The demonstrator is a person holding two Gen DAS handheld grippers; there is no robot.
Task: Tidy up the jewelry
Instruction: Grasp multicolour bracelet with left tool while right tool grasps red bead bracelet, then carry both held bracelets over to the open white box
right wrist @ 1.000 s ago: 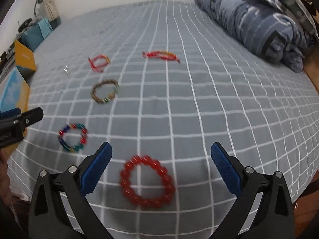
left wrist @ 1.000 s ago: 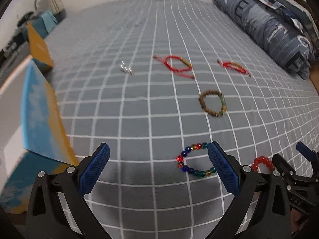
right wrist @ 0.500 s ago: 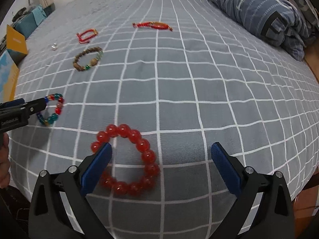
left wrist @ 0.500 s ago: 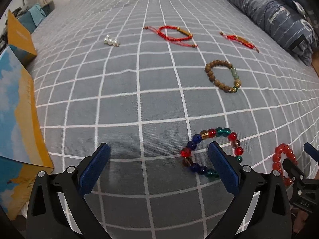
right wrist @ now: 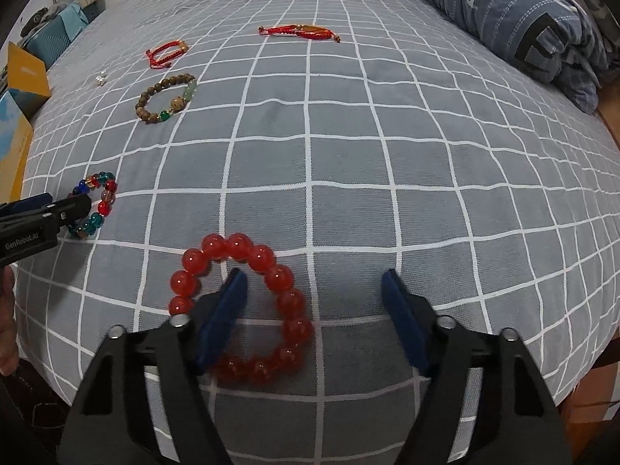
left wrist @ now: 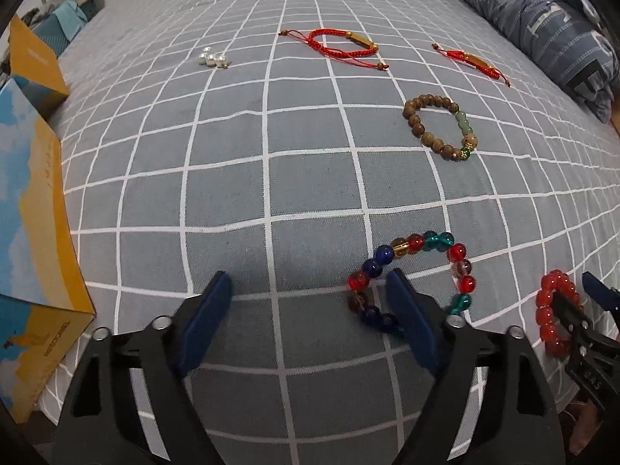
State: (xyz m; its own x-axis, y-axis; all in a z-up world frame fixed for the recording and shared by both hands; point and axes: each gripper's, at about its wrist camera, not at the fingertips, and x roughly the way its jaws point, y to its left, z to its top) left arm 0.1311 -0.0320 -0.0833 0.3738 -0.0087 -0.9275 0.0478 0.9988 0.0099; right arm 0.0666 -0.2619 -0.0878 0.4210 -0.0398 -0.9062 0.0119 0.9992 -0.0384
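Observation:
A multicolour glass-bead bracelet (left wrist: 416, 241) lies on the grey checked bedspread (left wrist: 271, 178). My left gripper (left wrist: 308, 292) points down at it with one finger inside the ring. Its jaws are closing, the ring's left side lies between them, and the pads are not pressing on it. A red bead bracelet (right wrist: 271, 257) lies under my right gripper (right wrist: 313, 283), whose left finger stands inside the ring. Those jaws are closing too, around the ring's right side, without a grip. Farther back lie a wooden bead bracelet (left wrist: 438, 128), two red cord bracelets (left wrist: 341, 44) (left wrist: 471, 60) and some pearls (left wrist: 212, 59).
A blue and yellow box (left wrist: 35, 209) stands at the bed's left edge, with a smaller yellow box (left wrist: 33, 66) behind it. A folded blue quilt (left wrist: 542, 27) lies along the far right. The bed's near edge drops off just below both grippers.
Both grippers have sunk toward the bedspread and their jaws have narrowed. Each now has one finger inside a bracelet's ring.

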